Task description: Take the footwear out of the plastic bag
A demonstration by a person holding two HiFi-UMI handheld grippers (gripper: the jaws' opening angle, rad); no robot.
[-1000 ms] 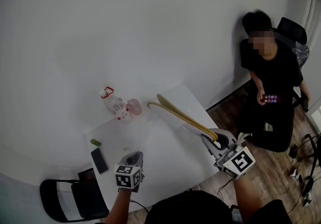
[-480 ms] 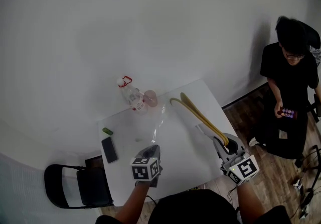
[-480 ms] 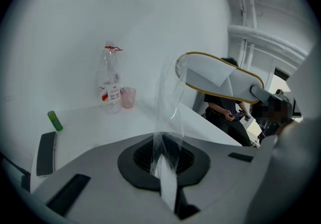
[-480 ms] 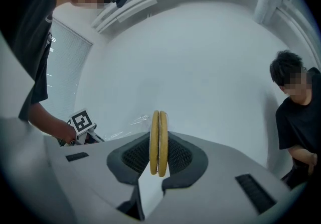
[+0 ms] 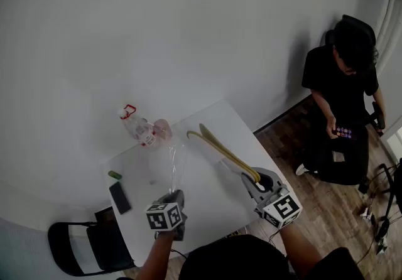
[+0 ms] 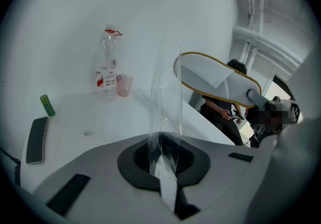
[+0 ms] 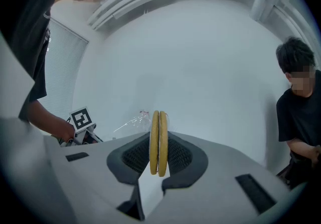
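Footwear, a flat pair of white slippers with yellow rims, looks already out of the plastic bag. The right gripper pinches both soles together, and they reach toward ten o'clock above the table. The left gripper is pressed shut on a fold of the clear bag, which stands up toward twelve o'clock just beside the slippers' tip. What seems left is setting both down. The bag's outline is faint, so whether the tip touches it cannot be told; the slippers' uppers are hard to make out.
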